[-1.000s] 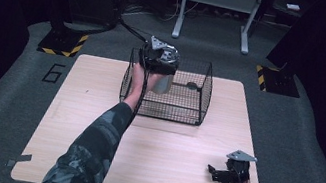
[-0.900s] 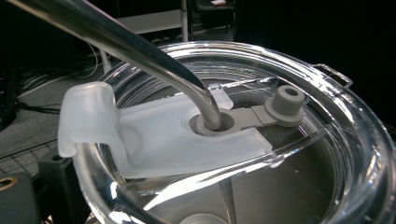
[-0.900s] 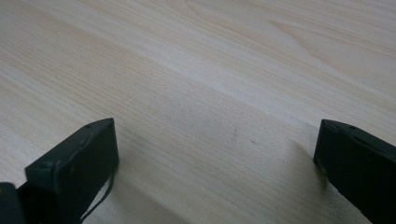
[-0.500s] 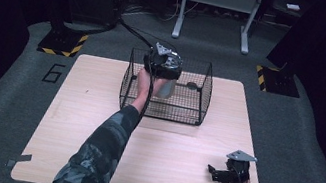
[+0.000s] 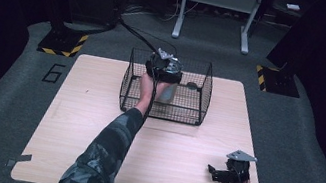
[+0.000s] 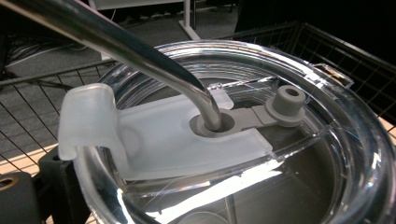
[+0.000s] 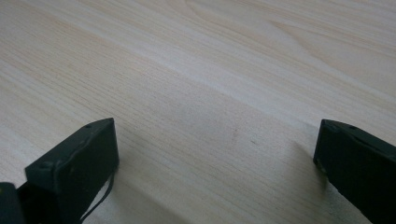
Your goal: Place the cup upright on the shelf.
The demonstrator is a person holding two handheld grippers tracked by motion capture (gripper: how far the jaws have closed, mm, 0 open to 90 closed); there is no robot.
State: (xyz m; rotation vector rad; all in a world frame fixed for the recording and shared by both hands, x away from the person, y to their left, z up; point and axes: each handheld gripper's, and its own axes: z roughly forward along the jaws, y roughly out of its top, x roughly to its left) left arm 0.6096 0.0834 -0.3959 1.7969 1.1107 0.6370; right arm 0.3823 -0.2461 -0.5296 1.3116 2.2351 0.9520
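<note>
High view — left arm outstretched, tongs [image 5: 167, 88] holding tumbler [image 5: 168, 91] in basket [image 5: 198, 109].

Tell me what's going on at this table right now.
A person's left gripper holds a metal tumbler with a clear lid and a metal straw inside a black wire basket. The right gripper rests open on the wooden table near its front right corner, holding nothing.

— High view? Up above the near edge, looking forward and down at the table [image 5: 94, 125].

— Left gripper view? Pressed close to a clear lid [image 6: 224, 140], facing 12 o'clock.

— Right gripper view? Low over the same wood [image 7: 224, 70], at 5 o'clock.
</note>
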